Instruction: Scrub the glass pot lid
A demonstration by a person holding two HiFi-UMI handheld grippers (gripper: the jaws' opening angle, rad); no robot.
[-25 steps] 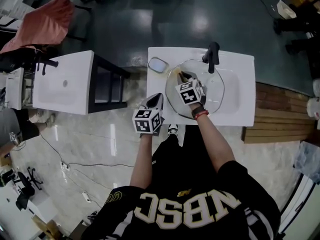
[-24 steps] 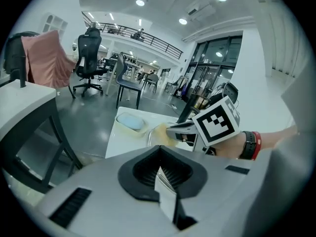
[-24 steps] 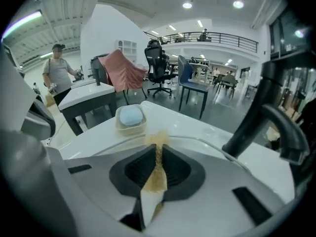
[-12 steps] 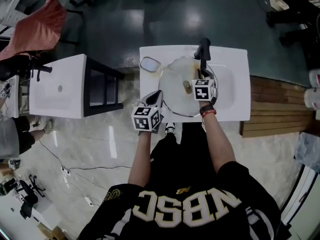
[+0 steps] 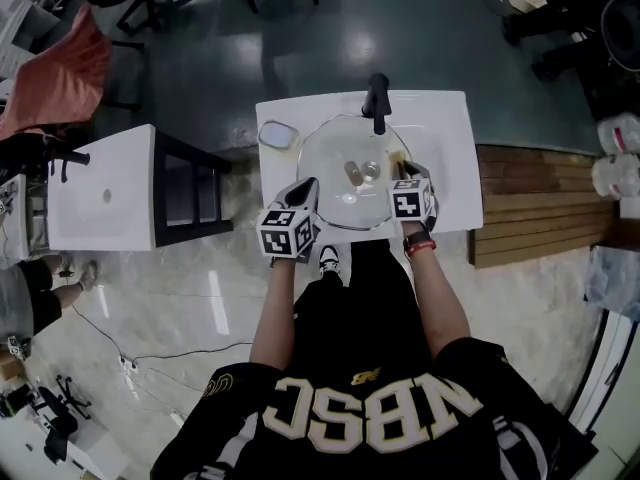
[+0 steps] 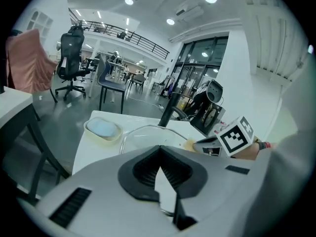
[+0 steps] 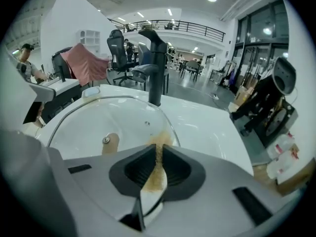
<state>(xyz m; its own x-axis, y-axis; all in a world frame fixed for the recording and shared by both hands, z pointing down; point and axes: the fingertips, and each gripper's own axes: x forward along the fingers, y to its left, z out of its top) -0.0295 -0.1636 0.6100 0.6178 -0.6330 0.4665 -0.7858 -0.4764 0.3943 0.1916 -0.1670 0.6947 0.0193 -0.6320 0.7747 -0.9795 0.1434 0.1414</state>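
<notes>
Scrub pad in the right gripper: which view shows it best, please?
The right gripper view: scrub pad sits clamped between its jaws against the glass lid. Head and left gripper views show only a tan sliver.

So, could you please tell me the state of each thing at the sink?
glass pot lid: knob up, lying in the sink.
left gripper: shut on the lid's rim.
right gripper: shut on a brown scrub pad.
faucet: no water seen running.

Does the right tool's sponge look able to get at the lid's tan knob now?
Probably yes: the knob sits bare on the lid just left of the right tool's sponge, nothing between them; the faucet stands farther back.
</notes>
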